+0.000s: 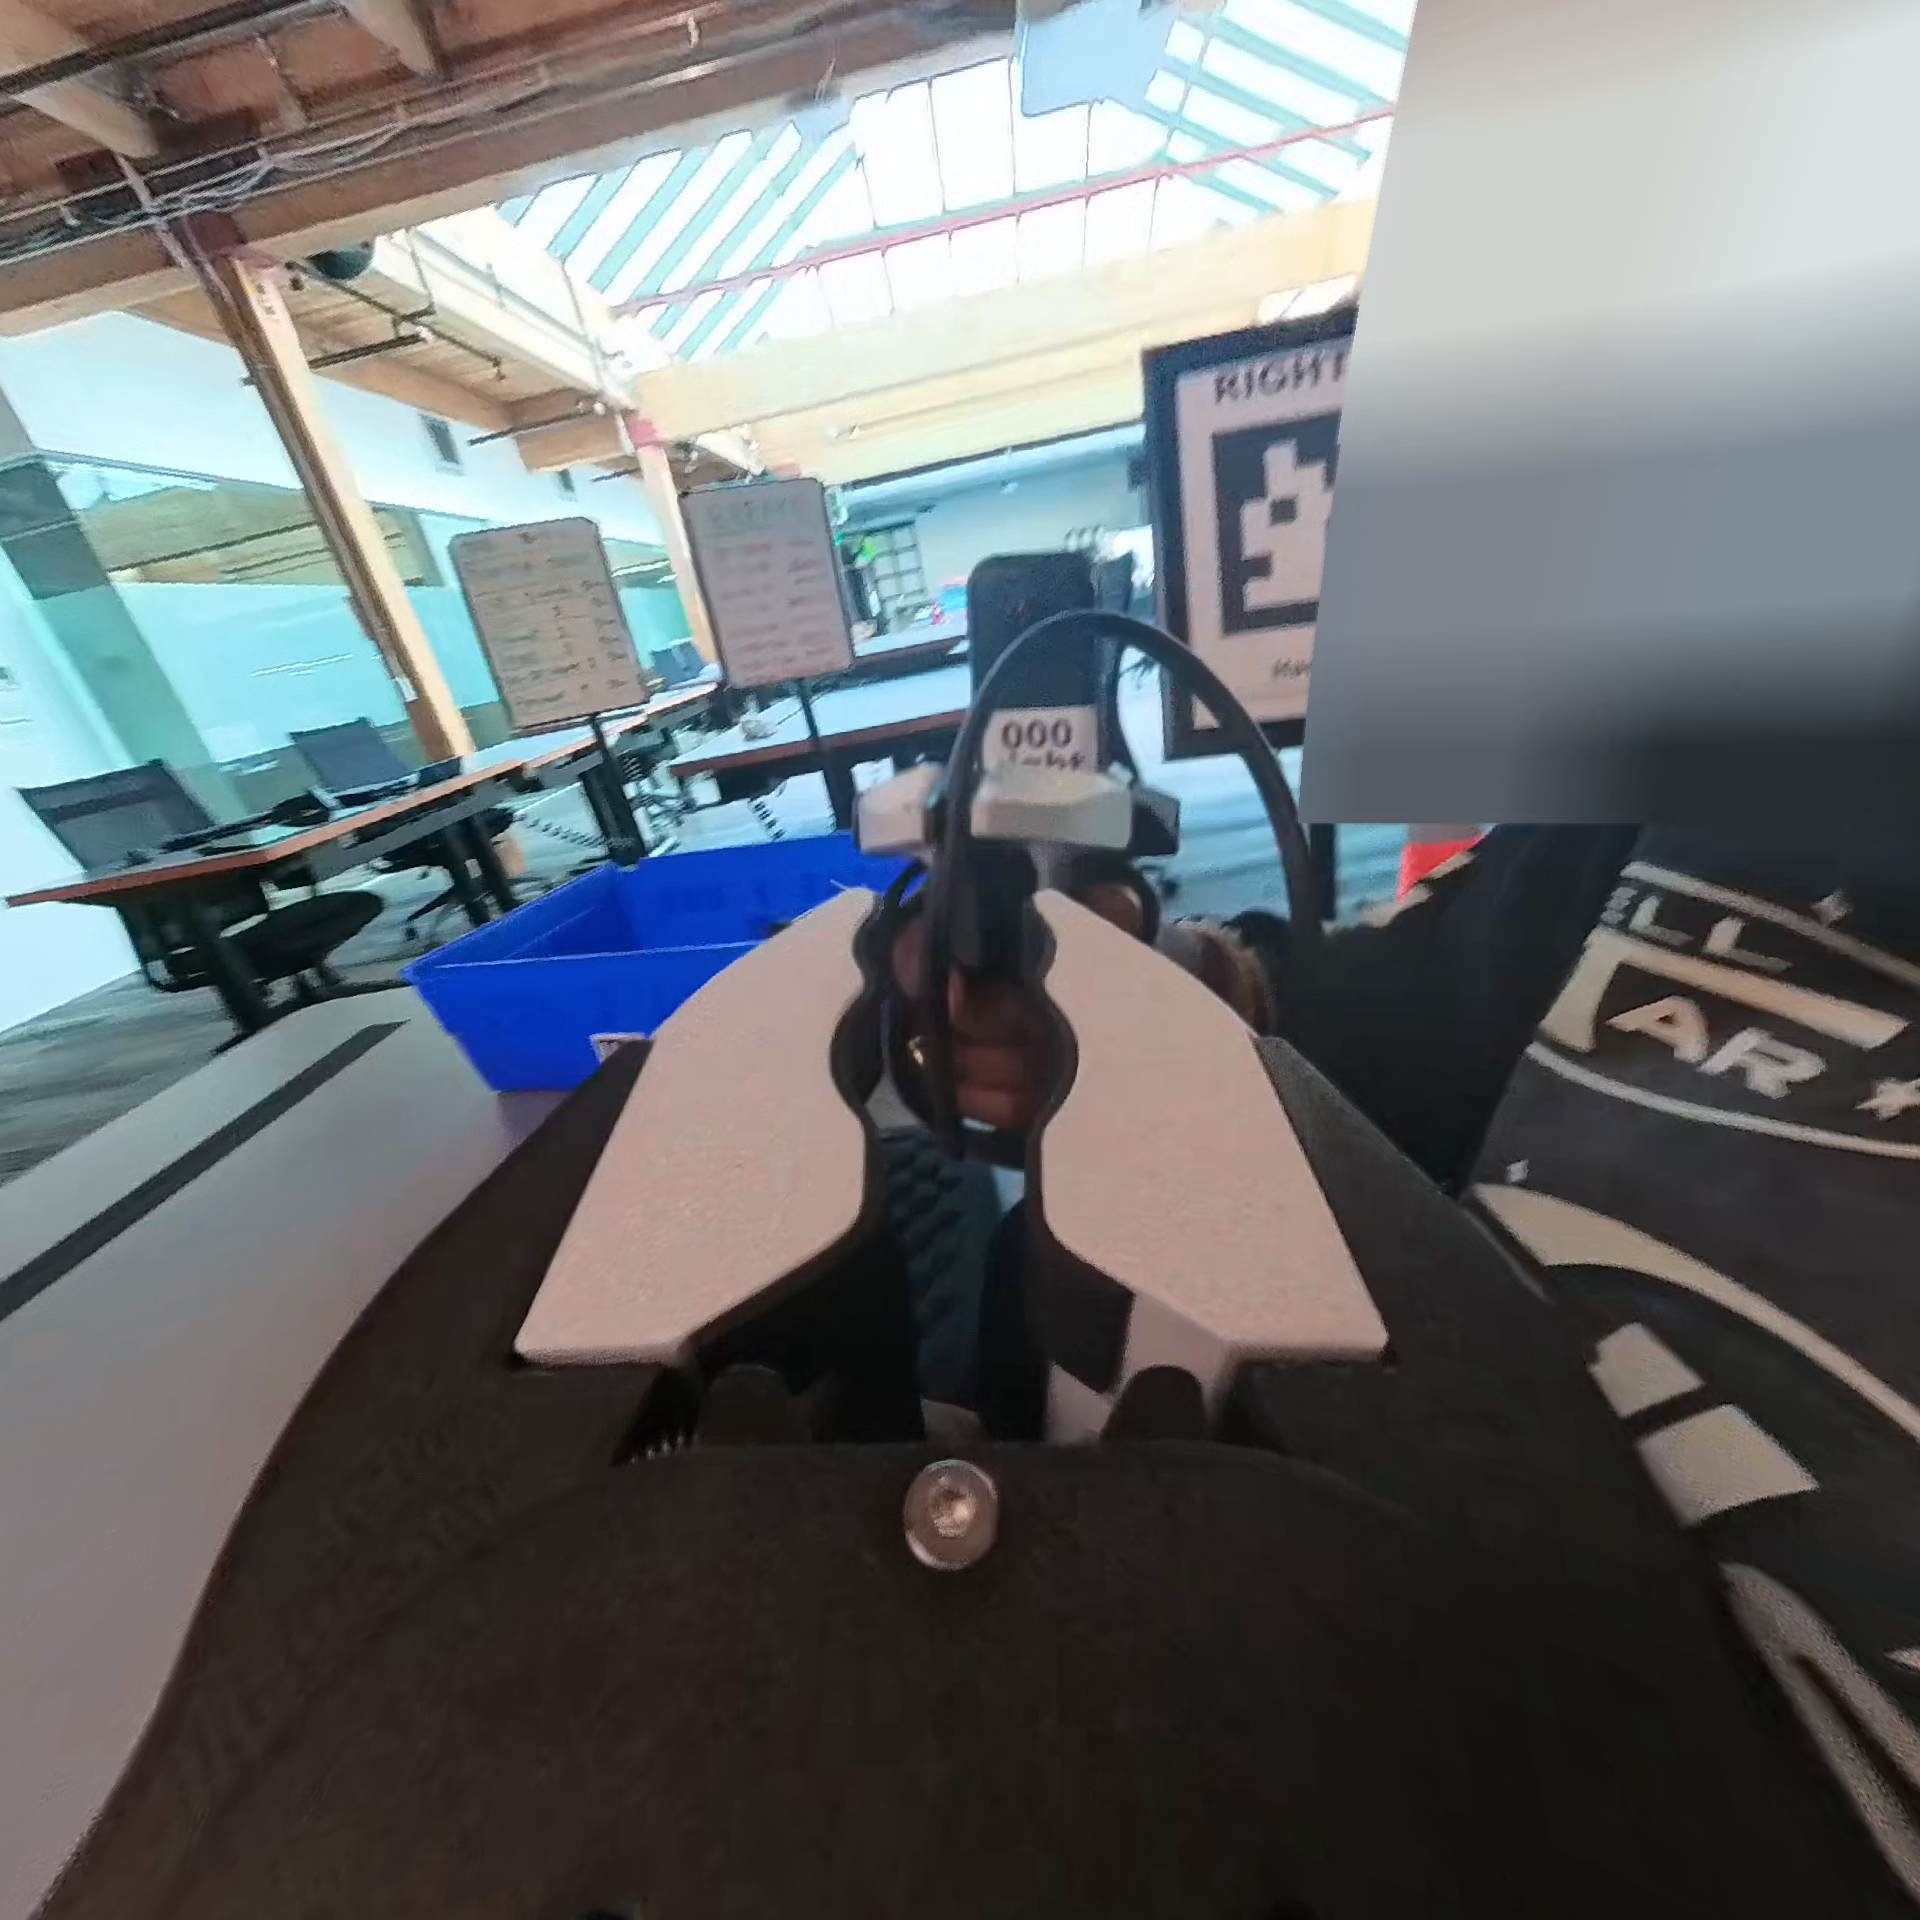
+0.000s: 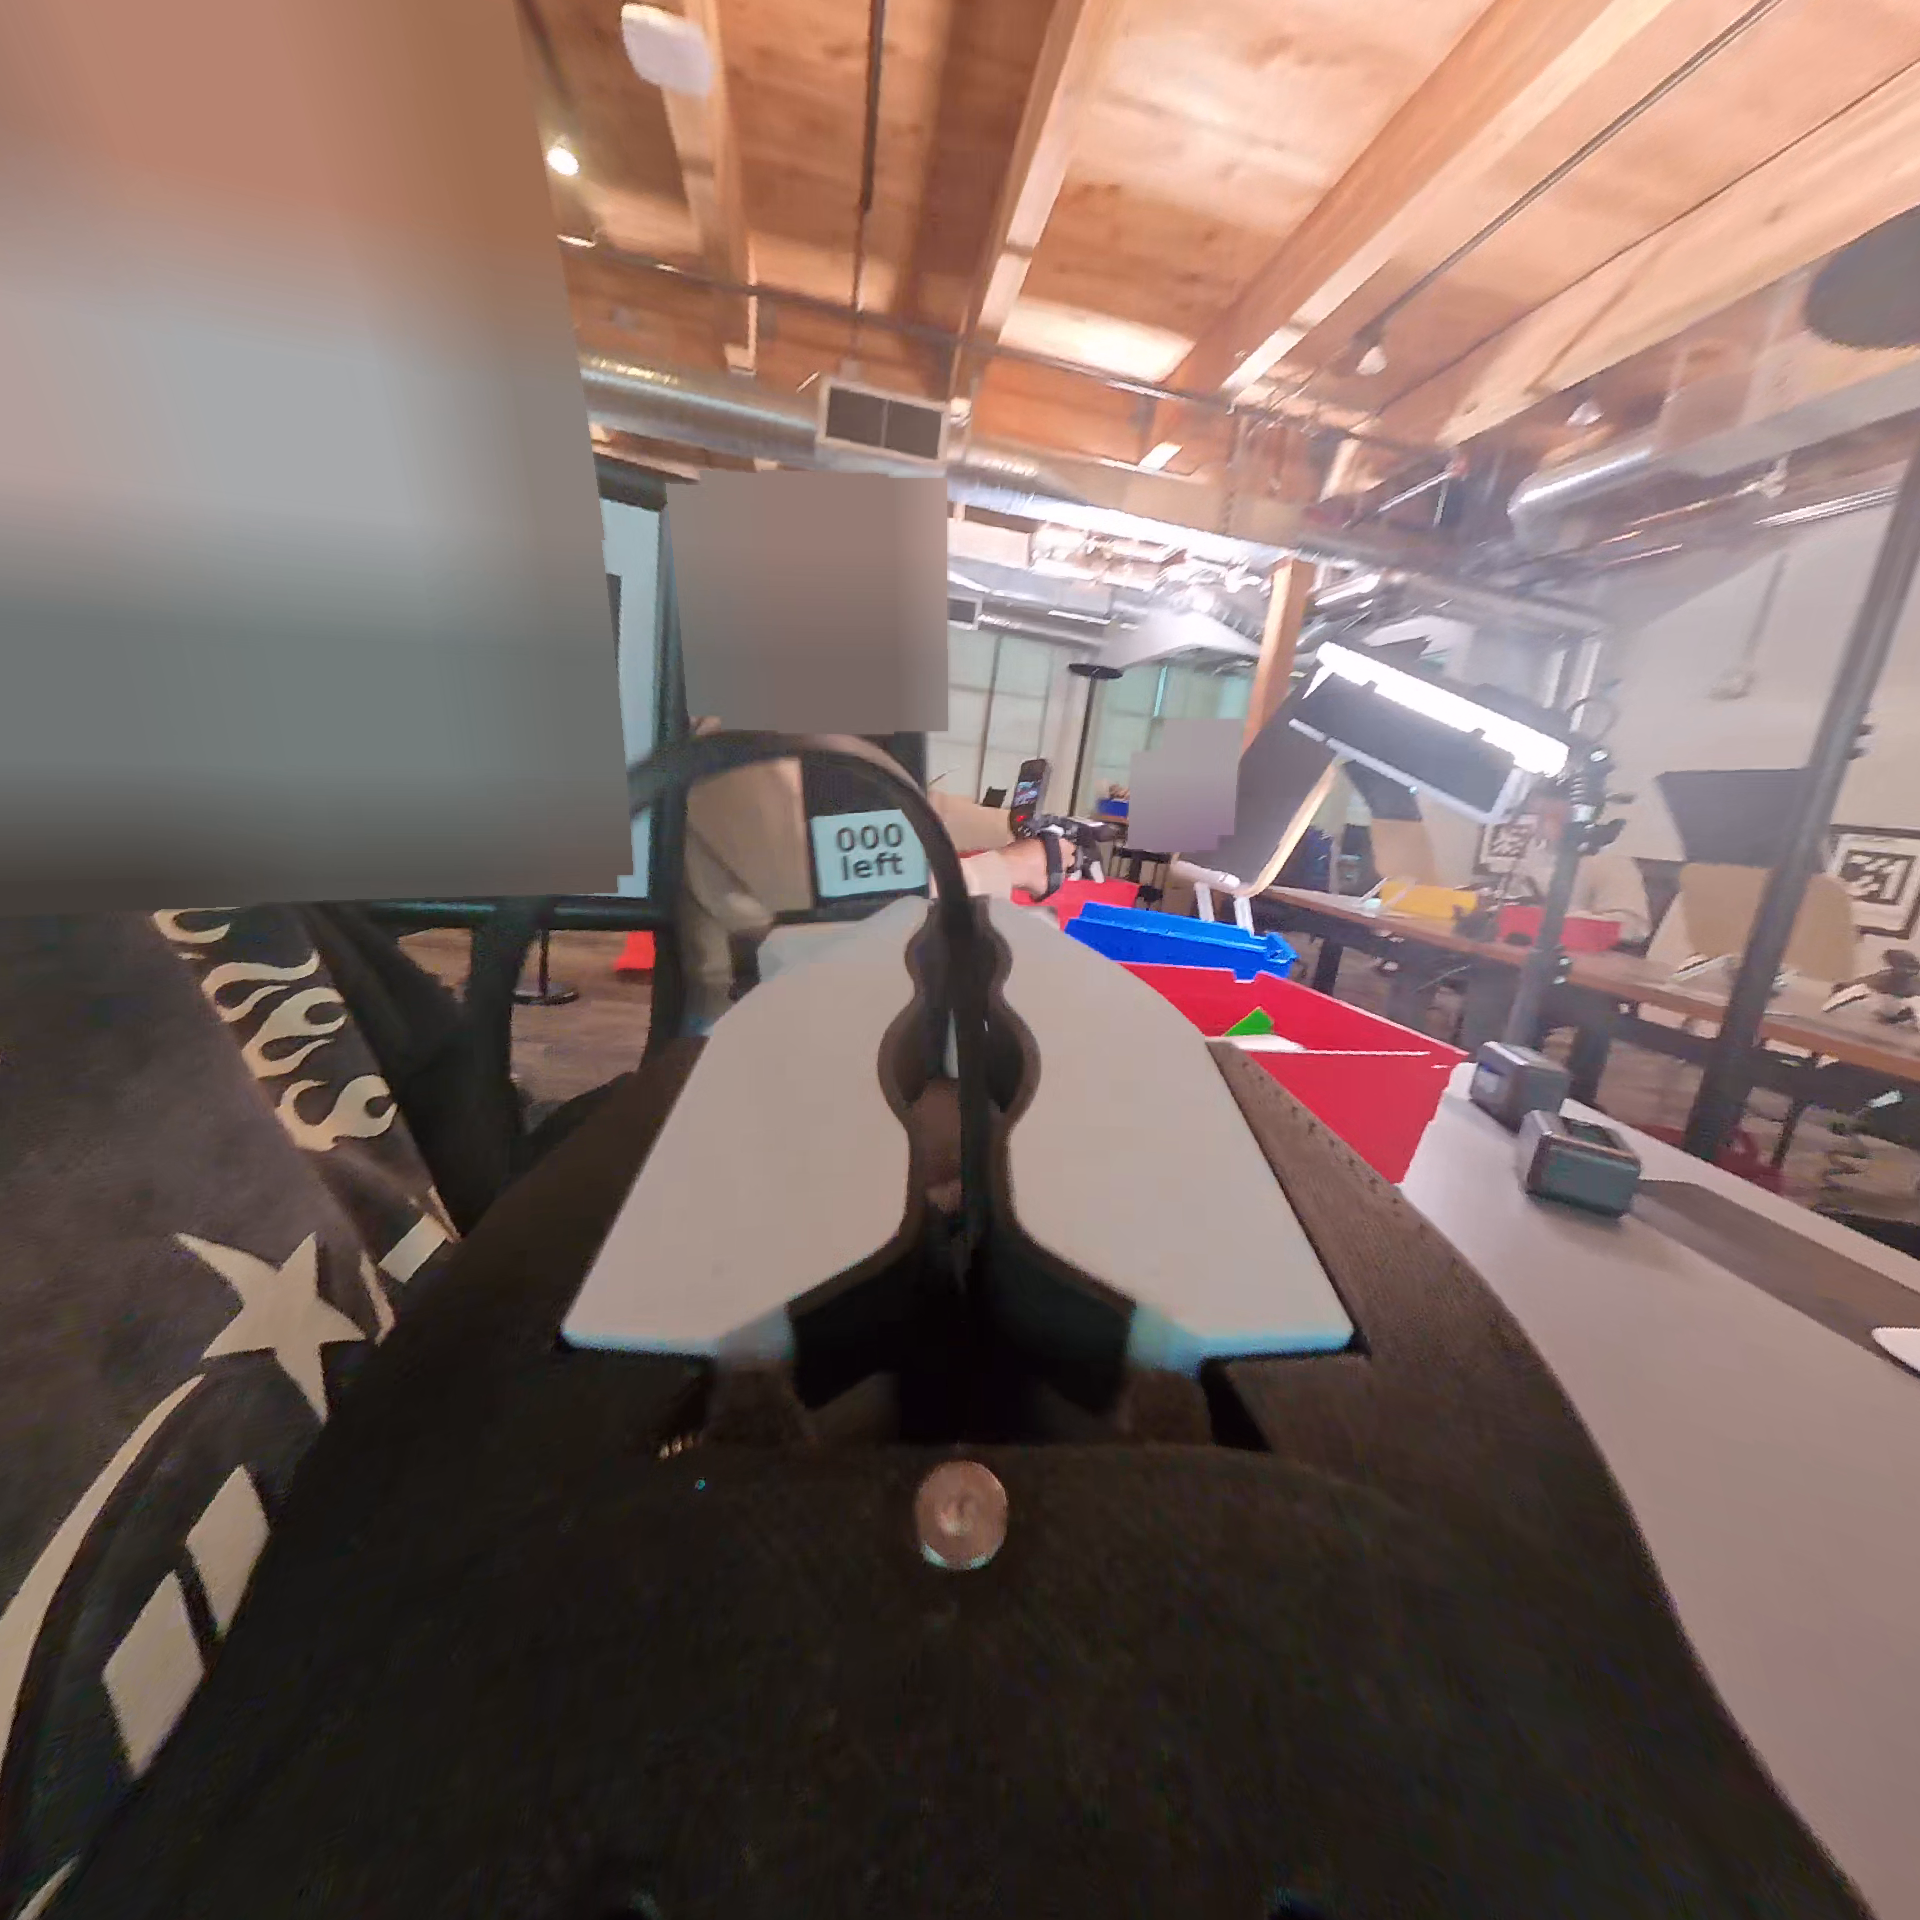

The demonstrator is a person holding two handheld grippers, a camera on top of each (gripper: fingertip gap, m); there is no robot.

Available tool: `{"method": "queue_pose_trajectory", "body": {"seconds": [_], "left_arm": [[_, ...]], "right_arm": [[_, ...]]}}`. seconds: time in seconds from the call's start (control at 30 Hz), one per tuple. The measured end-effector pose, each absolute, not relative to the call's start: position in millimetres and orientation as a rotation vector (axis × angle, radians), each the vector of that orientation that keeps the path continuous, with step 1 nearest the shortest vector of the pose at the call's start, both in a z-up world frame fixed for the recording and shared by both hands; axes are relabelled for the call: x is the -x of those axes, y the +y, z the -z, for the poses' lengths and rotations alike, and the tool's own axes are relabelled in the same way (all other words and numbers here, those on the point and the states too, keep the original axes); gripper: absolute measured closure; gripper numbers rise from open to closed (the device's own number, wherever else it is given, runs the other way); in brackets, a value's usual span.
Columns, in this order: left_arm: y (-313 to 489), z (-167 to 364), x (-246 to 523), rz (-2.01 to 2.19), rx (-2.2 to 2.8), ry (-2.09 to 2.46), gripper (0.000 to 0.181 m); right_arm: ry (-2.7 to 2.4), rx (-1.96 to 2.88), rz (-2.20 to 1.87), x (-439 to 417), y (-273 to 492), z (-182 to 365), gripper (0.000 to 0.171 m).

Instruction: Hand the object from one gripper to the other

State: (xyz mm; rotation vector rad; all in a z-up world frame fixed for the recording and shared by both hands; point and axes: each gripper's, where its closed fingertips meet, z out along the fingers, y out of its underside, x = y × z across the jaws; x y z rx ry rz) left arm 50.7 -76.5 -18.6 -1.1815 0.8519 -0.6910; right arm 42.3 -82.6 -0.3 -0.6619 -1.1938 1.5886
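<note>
Black cable [image 1: 1226,727] is the object here, a thin loop held up off the grey tabletop [image 1: 208,1195] between the two grippers, which face each other nose to nose. Left gripper [image 1: 956,914] has its white fingers [image 1: 748,1122] squeezed narrow with the cable running through the gap. Right gripper [image 2: 961,925] looks the same, pinched in on the cable. Blue bin [image 1: 582,966] sits at the tabletop's far edge, red bin [image 2: 1320,1049] at the other side.
</note>
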Motion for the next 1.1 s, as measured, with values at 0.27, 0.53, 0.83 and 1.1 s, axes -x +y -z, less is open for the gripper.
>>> {"method": "queue_pose_trajectory", "body": {"seconds": [0.27,0.53,0.83,1.1], "left_arm": [[-71.8,21.7,-55.7,0.566,1.197,0.867,0.177],[-92.2,-5.4,-45.6,0.881,1.055,0.778,0.177],[-96.1,-2.4,-50.4,0.874,1.061,0.815,0.174],[-76.3,8.6,-33.3,0.856,1.243,0.734,0.158]], "right_arm": [[-1.197,0.632,-1.557,-45.7,-90.5,-4.8,0.165],[-1.404,0.771,-1.663,-34.8,-97.8,24.8,0.143],[-1.452,0.783,-1.621,-32.5,-99.4,30.5,0.167],[-1.159,0.842,-1.449,-41.6,-47.1,2.1,0.167]]}}
